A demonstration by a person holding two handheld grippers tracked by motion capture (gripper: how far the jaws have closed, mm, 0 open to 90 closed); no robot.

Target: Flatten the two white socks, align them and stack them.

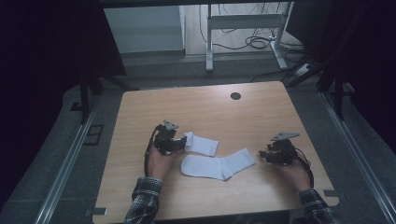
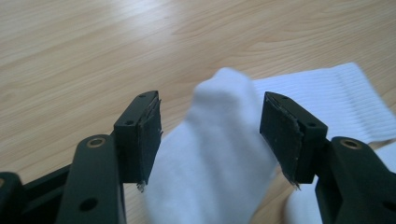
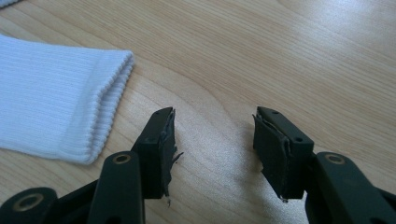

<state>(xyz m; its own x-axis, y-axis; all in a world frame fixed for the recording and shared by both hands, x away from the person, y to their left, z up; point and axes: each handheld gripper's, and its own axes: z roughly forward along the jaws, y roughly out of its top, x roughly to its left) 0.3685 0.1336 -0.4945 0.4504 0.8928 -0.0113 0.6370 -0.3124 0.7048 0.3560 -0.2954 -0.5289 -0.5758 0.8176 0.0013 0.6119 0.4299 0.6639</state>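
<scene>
left gripper view: the left gripper (image 2: 210, 135) stands open astride a sock (image 2: 212, 154), pads seemingly clear. the right gripper (image 3: 215, 149) is open, empty; the other sock's cuff (image 3: 100, 107) lies just to its left.

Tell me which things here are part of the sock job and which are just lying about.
In the job:
- folded sock, between the left gripper's open fingers
- flat sock
- right gripper, open over bare table

Lying about:
- desk frame behind the table
- floor cables
</scene>
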